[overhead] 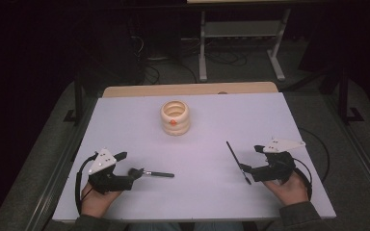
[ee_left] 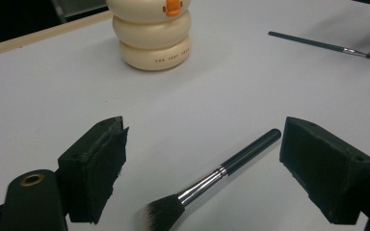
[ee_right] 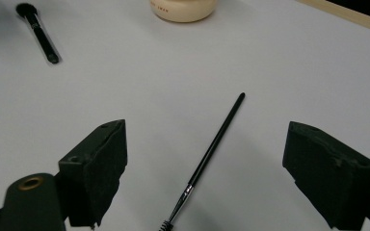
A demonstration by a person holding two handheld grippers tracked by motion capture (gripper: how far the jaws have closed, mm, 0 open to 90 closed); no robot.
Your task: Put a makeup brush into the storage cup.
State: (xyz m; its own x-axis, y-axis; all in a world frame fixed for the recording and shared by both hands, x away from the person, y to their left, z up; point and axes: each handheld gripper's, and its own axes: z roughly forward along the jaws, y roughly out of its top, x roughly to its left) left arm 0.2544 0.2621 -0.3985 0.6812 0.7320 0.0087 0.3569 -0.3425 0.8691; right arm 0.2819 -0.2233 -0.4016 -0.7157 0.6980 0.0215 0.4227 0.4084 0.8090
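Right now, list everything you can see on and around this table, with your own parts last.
holder: one, cream ringed pot with an orange mark, far centre of the table.
makeup brush: one, black with silver ferrule, lying near left, between the open left jaws.
spoolie wand: one, thin black, lying near right, between the open right jaws.
table: one, pale top with wooden far edge.
left hand-held gripper: one, black, open, near left.
right hand-held gripper: one, black, open, near right.

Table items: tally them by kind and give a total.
Makeup brush: 1
Mascara wand: 1
Cream ringed holder: 1
Total: 3
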